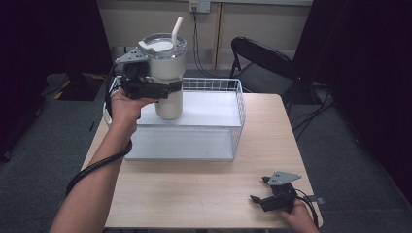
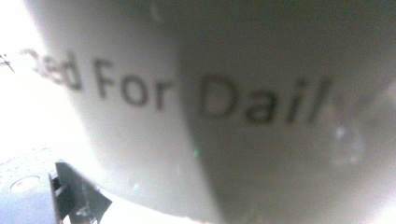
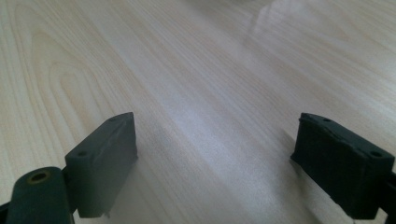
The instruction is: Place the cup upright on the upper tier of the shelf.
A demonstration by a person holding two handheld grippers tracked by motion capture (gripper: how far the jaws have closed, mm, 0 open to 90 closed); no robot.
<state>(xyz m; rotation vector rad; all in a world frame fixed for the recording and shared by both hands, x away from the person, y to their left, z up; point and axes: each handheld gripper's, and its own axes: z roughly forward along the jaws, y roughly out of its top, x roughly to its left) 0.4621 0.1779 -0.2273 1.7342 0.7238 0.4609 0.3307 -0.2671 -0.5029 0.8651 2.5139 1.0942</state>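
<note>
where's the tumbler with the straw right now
In the high view the tumbler is at the far left of the table, on the top shelf of the white wire rack, with the left gripper closed around its body.

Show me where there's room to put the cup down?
The shelf top right of the cup is bare. So is the table between the rack's front and the right hand-held gripper. It is crowded around the left hand-held gripper at the cup.
</note>
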